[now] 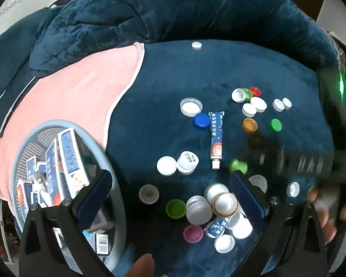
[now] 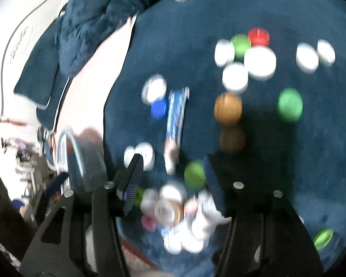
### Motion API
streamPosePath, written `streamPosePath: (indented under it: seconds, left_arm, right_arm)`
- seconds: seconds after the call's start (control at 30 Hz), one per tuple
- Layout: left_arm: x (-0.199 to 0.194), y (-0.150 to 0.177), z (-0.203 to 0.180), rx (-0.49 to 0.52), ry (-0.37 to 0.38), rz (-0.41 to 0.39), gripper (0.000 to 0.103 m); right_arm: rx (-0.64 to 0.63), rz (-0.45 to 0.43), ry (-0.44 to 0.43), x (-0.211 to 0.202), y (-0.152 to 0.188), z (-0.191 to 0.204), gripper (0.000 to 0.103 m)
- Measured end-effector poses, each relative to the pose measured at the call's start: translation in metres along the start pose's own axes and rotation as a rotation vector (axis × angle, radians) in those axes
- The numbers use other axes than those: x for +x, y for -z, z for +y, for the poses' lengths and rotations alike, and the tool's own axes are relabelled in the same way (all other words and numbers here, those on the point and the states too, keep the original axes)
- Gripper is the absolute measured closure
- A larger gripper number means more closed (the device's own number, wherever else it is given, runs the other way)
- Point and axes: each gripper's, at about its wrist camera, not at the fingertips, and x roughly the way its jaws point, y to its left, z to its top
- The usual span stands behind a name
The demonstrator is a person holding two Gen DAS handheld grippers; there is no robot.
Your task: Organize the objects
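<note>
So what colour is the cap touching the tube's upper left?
Blue cap beside the tube; clearest in the left wrist view.

Boxes (image 1: 67, 152) stand in the basket (image 1: 23, 152) at left on the bed (image 1: 150, 115) — loose caps (image 1: 251, 101) spread to its right, a tube (image 1: 216, 136) lying among them, one lone cap (image 1: 196, 45) far behind.

My left gripper (image 1: 170, 198) hung open over scattered plastic bottle caps (image 1: 199, 209); boxes filled the round grey basket (image 1: 20, 152).
</note>
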Motion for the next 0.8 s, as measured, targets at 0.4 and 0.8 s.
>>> streamPosePath:
  seconds: [0.4,0.8]
  left_arm:
    - [-0.032,0.013,0.025,-0.088,0.013,-0.014,0.001]
    - [-0.041,0.018,0.032,-0.12,0.043,-0.013,0.001]
  right_arm:
    - [-0.433,0.127,0.343,0.055,0.055,0.055,0.054]
    - [-0.25,0.103,0.157,0.046,0.032,0.049,0.054]
